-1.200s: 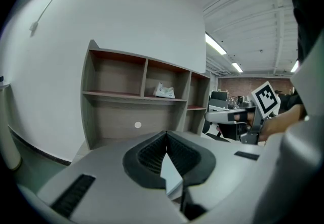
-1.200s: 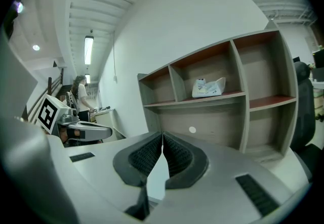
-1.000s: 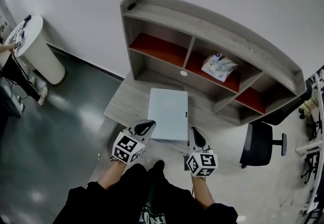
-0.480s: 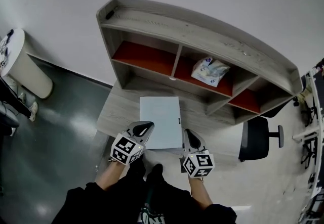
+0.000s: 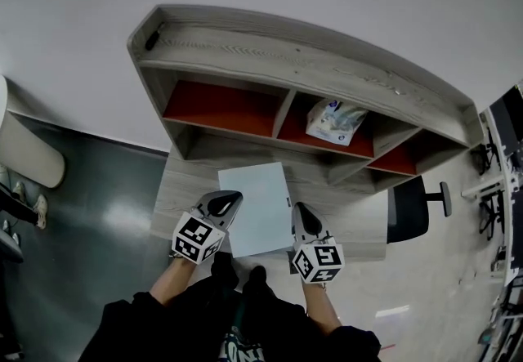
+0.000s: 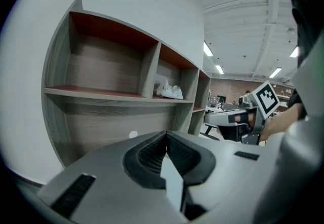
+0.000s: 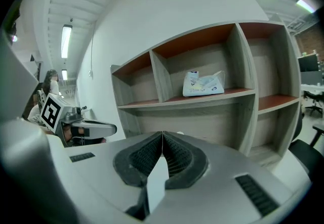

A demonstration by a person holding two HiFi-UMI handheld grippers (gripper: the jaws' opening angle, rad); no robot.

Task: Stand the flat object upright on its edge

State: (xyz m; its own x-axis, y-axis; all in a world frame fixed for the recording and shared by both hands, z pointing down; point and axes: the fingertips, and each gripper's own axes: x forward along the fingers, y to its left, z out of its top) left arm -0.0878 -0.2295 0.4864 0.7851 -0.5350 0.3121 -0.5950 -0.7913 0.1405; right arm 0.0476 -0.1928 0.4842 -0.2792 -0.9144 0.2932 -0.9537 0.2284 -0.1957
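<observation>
Judging this the reach step, I have the left tool [image 5: 222,205] and right tool [image 5: 301,213] both closed and empty either side of the flat white object [image 5: 260,193] lying on the desk [image 5: 181,189]; next they must open at its edge.

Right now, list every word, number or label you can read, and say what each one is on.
No text here can be read.
Packet: bluish print, too blurred to read.
Left gripper and right gripper: their cubes carry black-and-white square markers only, no words.
Panel: no print to be seen.
</observation>
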